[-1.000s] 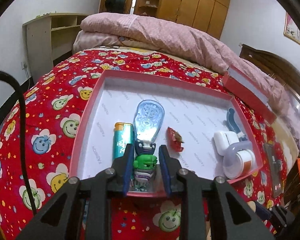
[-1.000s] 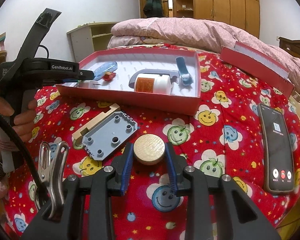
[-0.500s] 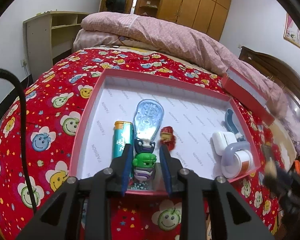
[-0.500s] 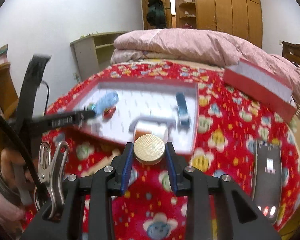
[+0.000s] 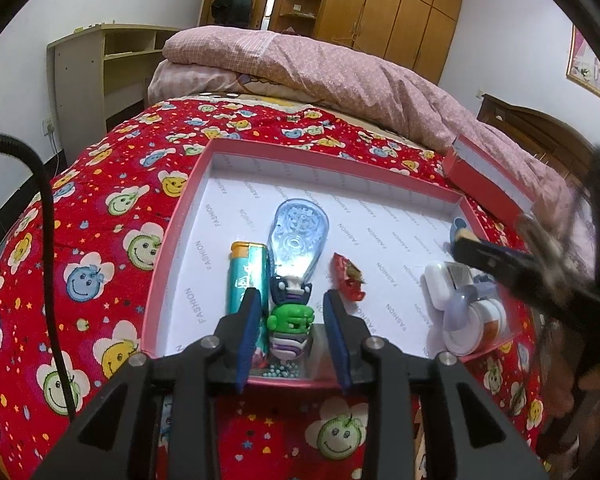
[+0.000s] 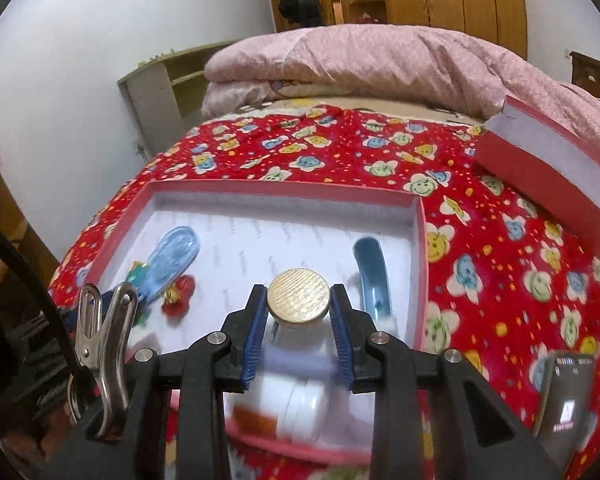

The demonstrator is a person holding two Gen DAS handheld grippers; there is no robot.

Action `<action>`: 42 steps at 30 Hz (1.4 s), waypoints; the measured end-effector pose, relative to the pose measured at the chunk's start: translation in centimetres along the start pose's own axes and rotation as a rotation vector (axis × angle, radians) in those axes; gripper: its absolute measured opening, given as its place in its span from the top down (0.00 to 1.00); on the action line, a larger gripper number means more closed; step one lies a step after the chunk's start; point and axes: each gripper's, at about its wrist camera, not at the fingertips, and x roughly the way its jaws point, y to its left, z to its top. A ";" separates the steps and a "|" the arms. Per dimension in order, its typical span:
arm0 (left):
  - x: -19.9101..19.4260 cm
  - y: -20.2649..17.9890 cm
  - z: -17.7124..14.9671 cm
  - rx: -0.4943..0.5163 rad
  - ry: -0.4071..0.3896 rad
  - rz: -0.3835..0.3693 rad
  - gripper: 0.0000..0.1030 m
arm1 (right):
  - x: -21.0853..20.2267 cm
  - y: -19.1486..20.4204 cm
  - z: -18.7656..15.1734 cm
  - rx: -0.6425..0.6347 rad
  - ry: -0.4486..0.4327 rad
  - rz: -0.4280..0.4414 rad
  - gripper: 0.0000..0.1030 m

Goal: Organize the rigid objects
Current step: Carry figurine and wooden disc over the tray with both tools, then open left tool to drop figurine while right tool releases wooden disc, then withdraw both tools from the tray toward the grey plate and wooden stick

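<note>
The left tongs hover over the near edge of a red tray on the bed, jaws just opening and clear of a green-headed toy figure lying between them, its long axis running straight away from the tongs. The right tongs clamp a round wooden disc, flat face up, above the tray's near right part.

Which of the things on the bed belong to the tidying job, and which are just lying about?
Job:
- red shallow box
- green-headed toy figure between the left gripper pads
- round wooden disc in the right gripper
- green lighter
- clear blue tape dispenser

Lying about:
- red box lid
- black phone
- pink quilt
</note>
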 end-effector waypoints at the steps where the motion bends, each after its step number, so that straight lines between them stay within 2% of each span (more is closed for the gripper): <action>1: 0.0 0.0 0.0 0.002 0.000 0.002 0.67 | 0.5 0.0 0.4 -0.002 0.006 -0.006 0.69; 13: -0.1 0.1 0.0 0.003 0.000 0.000 0.67 | 3.4 -0.2 1.5 0.008 0.048 -0.029 0.69; 17: -0.1 0.0 0.0 0.010 -0.001 0.006 0.62 | 3.5 -0.3 1.4 0.011 0.053 -0.020 0.68; 21: -0.1 -0.3 -0.1 0.028 -0.003 0.015 0.51 | 3.1 -0.3 1.5 0.012 0.042 -0.020 0.49; 25: 0.0 -0.6 -0.1 0.041 -0.006 0.021 0.39 | 2.4 -0.1 1.6 0.006 0.032 -0.024 0.42; 27: 0.0 -0.6 -0.1 0.037 -0.004 0.022 0.34 | 2.1 0.2 1.6 -0.010 0.032 -0.030 0.40; 31: -0.1 -0.5 0.0 0.033 0.001 0.015 0.34 | 1.1 0.7 1.4 -0.032 0.018 -0.037 0.38; 42: -3.7 -0.3 0.6 0.038 -0.037 0.035 0.29 | -3.3 1.4 -0.1 -0.018 -0.038 0.035 0.36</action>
